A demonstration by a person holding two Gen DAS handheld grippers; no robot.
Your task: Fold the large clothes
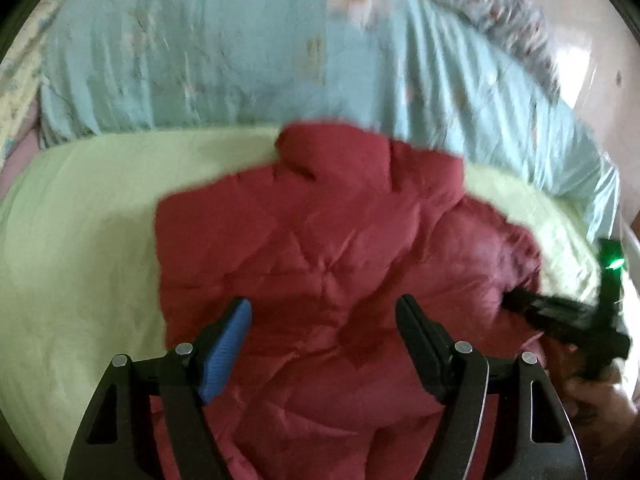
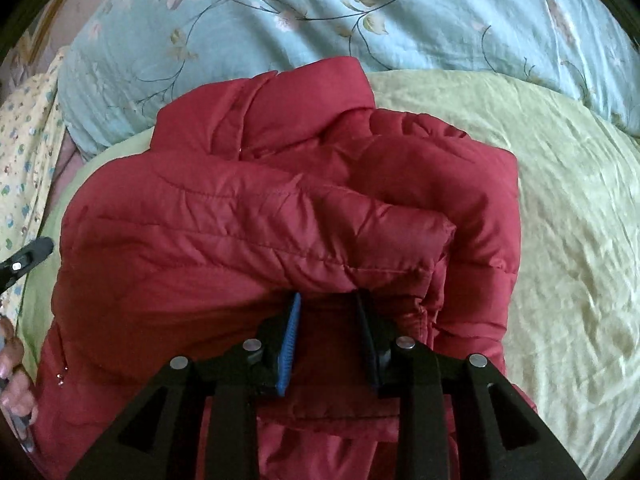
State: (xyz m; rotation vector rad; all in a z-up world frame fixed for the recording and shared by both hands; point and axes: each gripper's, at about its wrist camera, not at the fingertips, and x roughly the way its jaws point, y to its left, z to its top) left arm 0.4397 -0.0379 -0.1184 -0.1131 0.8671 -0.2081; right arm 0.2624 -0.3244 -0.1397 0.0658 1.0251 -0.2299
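A red jacket (image 2: 256,216) lies bunched on a green sheet (image 2: 560,240) on the bed, a blue floral quilt (image 2: 400,12) behind it. The left hand-held gripper (image 1: 324,312) hovers over the jacket, jaws spread, empty. The right hand-held gripper (image 2: 329,300) stands narrowly parted at a sleeve fold; grip unclear.

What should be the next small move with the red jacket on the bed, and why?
Probably close the right gripper on the fold of the red jacket just ahead of it. Its jaws stand a little apart at the edge of a sleeve laid across the body, with fabric between them but not clearly pinched. The left gripper hangs wide open above the jacket, holding nothing, so the right one seems closer to a grip.
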